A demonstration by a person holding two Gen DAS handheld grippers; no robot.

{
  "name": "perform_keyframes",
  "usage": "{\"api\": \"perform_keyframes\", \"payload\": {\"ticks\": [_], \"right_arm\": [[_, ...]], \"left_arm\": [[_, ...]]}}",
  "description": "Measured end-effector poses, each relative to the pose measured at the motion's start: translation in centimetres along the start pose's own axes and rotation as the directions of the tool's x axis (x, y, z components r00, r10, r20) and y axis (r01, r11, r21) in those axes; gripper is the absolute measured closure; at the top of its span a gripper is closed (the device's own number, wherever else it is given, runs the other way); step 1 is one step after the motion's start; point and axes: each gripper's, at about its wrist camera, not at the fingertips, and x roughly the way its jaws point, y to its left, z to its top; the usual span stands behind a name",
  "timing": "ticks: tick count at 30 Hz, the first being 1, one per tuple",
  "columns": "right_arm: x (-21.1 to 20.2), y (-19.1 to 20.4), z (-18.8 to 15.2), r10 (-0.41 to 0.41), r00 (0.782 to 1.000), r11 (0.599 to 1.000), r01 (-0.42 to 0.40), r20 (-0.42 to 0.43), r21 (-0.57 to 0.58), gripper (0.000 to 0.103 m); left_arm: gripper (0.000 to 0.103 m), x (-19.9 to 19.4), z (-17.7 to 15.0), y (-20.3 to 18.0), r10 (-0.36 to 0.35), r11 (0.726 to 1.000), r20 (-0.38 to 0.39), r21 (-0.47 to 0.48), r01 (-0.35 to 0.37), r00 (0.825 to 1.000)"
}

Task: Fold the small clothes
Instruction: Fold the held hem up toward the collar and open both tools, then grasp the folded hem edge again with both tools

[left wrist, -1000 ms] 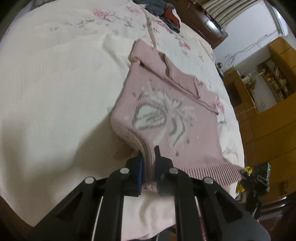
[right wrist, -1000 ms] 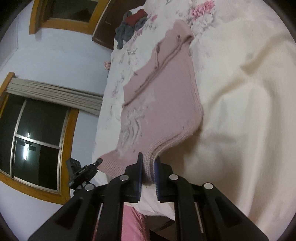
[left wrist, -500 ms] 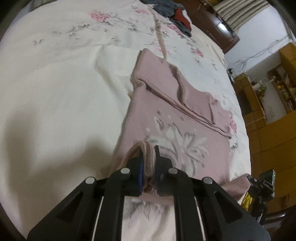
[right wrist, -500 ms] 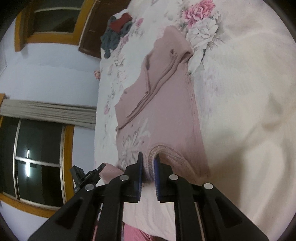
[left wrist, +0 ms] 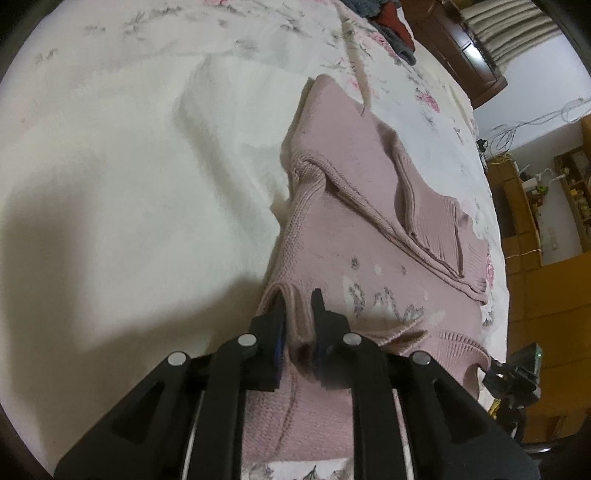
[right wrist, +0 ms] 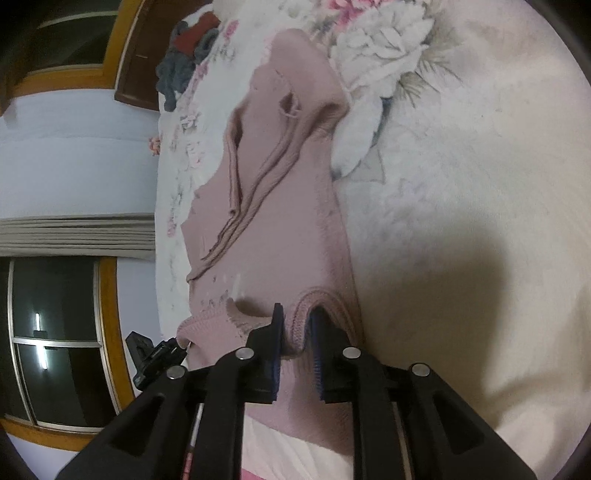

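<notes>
Left hand-held gripper (left wrist: 298,321) is clamped on a folded edge of the pink sweater (left wrist: 369,236). The knit is bunched up between its two black fingers (left wrist: 266,332). Right hand-held gripper (right wrist: 296,325) is also clamped on the sweater (right wrist: 288,206), pinching a thick ribbed fold of it.

The sweater lies on the bed (left wrist: 129,177), on a cream blanket with pink and grey flowers. Its bottom part is lifted and doubled over toward the top part. A pale flower pattern shows on the front, partly hidden by the fold. A folded sleeve lies across the upper half, with its ribbed cuff flat on the knit.

At the far end of the bed sits a small pile of clothes (left wrist: 391,26), grey and red. Beside the bed stands a wooden cabinet (left wrist: 554,277). The right camera shows a dark window (right wrist: 55,339) with a wooden frame.
</notes>
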Motion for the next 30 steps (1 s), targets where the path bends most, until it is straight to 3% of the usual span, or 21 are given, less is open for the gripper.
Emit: {"api": "perform_keyframes", "payload": {"ticks": [3, 4, 5, 9, 13, 17, 22, 30], "right_arm": [[-0.8, -0.3, 0.4, 0.016, 1.000, 1.000, -0.016, 0.009, -0.011, 0.080], [-1.2, -0.4, 0.5, 0.014, 1.000, 1.000, -0.014, 0.017, -0.017, 0.070], [-1.7, -0.4, 0.5, 0.009, 1.000, 1.000, -0.008, 0.026, -0.021, 0.062], [-3.5, -0.1, 0.7, -0.026, 0.998, 0.997, 0.030, 0.055, -0.073, 0.062], [-4.0, 2.4, 0.5, -0.090, 0.994, 0.972, 0.102, 0.068, -0.213, 0.062], [-2.5, 5.5, 0.3, -0.167, 0.984, 0.909, 0.177, 0.059, -0.376, 0.055], [0.4, 6.8, 0.4, -0.254, 0.966, 0.844, 0.245, 0.045, -0.477, 0.053], [4.0, 6.5, 1.0, -0.336, 0.941, 0.769, 0.290, 0.025, -0.570, 0.049]], "left_arm": [[0.075, -0.7, 0.3, 0.6, -0.048, 0.998, 0.001, -0.028, 0.048, 0.999], [0.066, -1.2, 0.3, 0.7, -0.049, 0.998, 0.016, -0.032, 0.049, 0.999], [0.064, -1.7, 0.4, 0.7, -0.049, 0.998, 0.032, -0.027, 0.050, 0.998], [0.063, -3.4, 0.5, 0.1, -0.053, 0.998, 0.056, 0.032, 0.051, 0.997], [0.059, -3.9, 0.3, -1.7, -0.017, 0.987, 0.070, 0.160, 0.006, 0.997], [0.049, -2.9, 0.0, -4.3, 0.053, 0.938, 0.084, 0.338, -0.078, 0.995], [0.040, -1.1, 0.0, -5.6, 0.067, 0.884, 0.074, 0.457, -0.093, 0.995], [0.042, 2.5, 0.1, -5.4, 0.111, 0.837, 0.029, 0.536, -0.109, 0.993]]}}
